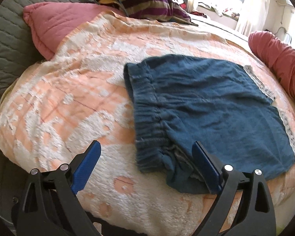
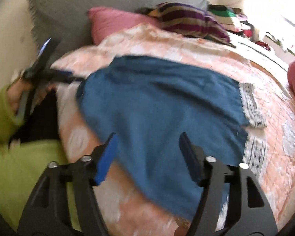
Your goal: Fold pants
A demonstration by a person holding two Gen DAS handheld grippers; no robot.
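My left gripper (image 1: 145,151) stands wide open above the bed, nothing pinched between its blue pads; the waistband corner of the blue pants (image 1: 206,106) lies bunched just inside my right-hand finger, loose on the blanket and not pressed from both sides. Ahead of those jaws and off to the right, the pants lie folded flat on the peach-and-white blanket (image 1: 68,98), gathered waistband toward the left, white patterned leg trim on the far right edge. Farther ahead sit a pink pillow (image 1: 49,25) and a striped pillow (image 1: 147,4), with a red bolster (image 1: 281,59) at the far right. My right gripper (image 2: 147,139) is open too, its fingers spread with the blue cloth lying flat beneath and between them, neither pad closing on it; this view is blurred, so I cannot tell whether the tips brush the fabric. From here the pants stretch away in front of the jaws, trim to the right. To the far left I see my other gripper in my hand (image 2: 15,94) with a green sleeve (image 2: 2,118), just beside the waistband end.
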